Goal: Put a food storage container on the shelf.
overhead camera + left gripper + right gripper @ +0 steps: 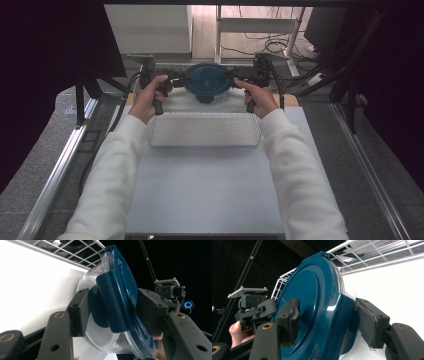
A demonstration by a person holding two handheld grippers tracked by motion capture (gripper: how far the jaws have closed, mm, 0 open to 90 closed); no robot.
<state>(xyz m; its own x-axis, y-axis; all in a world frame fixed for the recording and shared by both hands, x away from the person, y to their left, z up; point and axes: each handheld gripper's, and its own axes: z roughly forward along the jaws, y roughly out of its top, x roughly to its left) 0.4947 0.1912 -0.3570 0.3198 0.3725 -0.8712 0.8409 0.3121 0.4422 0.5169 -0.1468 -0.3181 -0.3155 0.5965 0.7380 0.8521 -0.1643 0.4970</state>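
Bowl (206,84) of clear plastic with a dark blue lid (207,77) sits at the far end of the bench (210,190), just beyond a white wire basket (204,129). It is caught between the two grippers, one at each side.

The left gripper (176,79) comes in from the left, and in the left gripper view its jaws straddle the blue clip (113,305) that folds down over the bowl's rim: one pad (81,312) lies against the clear wall side, the other (147,310) against the lid's top. The pads appear to press on the clip.

The right gripper (235,75) comes in from the right. In the right gripper view its jaws straddle the opposite clip (337,322), with one pad (290,320) on the lid's flat top and the other (369,322) at the clip's outer, underside face; it looks clamped there, though contact at the outer pad is hard to tell.

Both hands grip the handles, white sleeves (112,180) running back toward the near edge.
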